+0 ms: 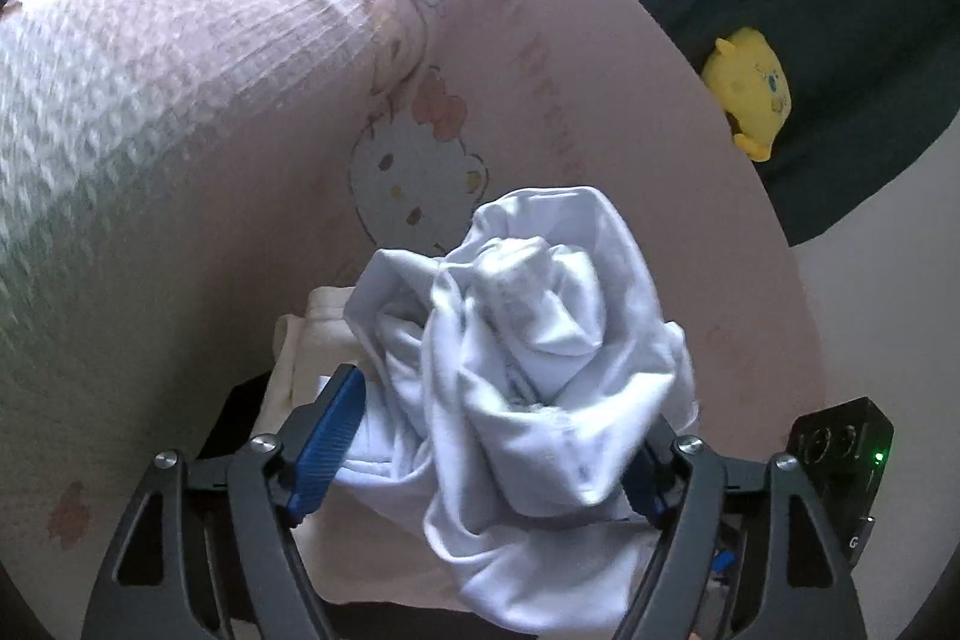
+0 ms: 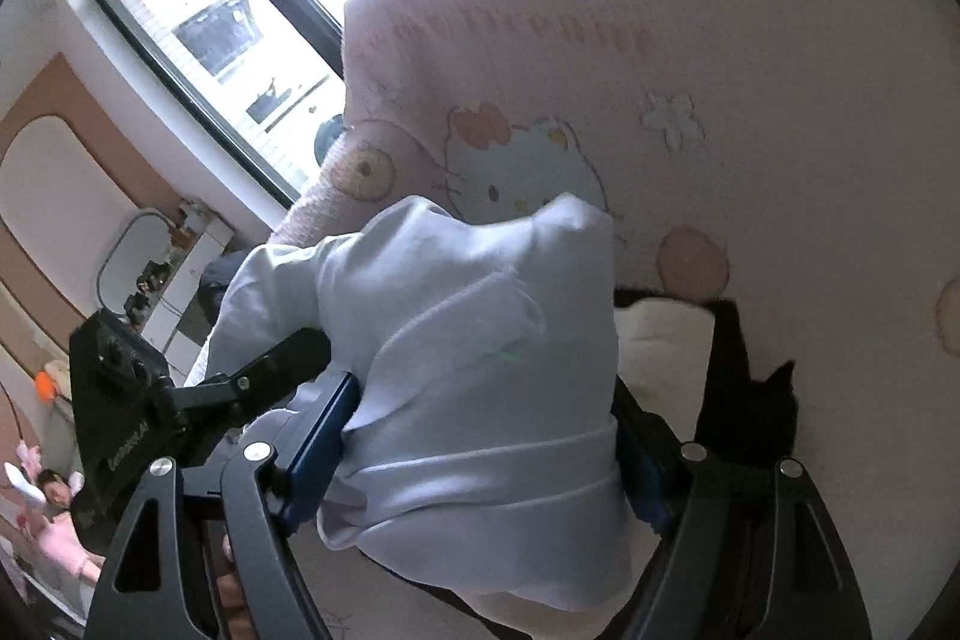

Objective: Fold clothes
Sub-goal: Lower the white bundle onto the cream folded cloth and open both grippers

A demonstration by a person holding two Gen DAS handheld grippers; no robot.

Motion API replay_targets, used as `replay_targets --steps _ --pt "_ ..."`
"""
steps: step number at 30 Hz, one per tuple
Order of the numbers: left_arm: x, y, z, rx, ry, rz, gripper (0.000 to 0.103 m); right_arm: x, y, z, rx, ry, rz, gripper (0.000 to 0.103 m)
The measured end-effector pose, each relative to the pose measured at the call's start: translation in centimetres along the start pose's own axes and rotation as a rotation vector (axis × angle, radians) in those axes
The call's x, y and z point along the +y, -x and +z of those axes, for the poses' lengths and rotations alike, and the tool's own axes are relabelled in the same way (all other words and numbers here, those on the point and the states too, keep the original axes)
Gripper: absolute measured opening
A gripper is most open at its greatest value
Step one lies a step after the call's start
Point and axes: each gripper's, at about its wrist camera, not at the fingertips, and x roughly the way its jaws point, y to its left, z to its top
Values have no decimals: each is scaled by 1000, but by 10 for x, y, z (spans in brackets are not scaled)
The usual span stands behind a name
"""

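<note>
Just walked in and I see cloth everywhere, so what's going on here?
A person with a gripper in each hand is sorting laundry on a pink cartoon-print sheet. A crumpled white garment lies bunched between the wide-open fingers of both the left gripper and the right gripper; whether the pads press on it is hard to tell. It is not folded yet. A cream garment lies behind it, and a yellow plush toy sits off the sheet.

Both wrist cameras look closely down, sharing the white garment [image 1: 528, 358] [image 2: 468, 370] and pink sheet [image 1: 630, 100] [image 2: 750, 40].
</note>
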Motion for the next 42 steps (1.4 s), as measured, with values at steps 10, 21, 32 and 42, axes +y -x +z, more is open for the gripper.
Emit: replay_targets --steps 10,21,32,42 --pt "-42 39 28 -166 -203 84 74 -9 46 30 -125 -61 -35 81" --pt "-1 3 16 -82 -165 245 30 9 5 22 -23 138 -164 47" --pt "-3 10 10 -134 -148 236 40 6 11 9 -66 143 -165 71" --pt "-14 27 34 -92 -94 130 72 5 33 25 -86 102 -97 80"
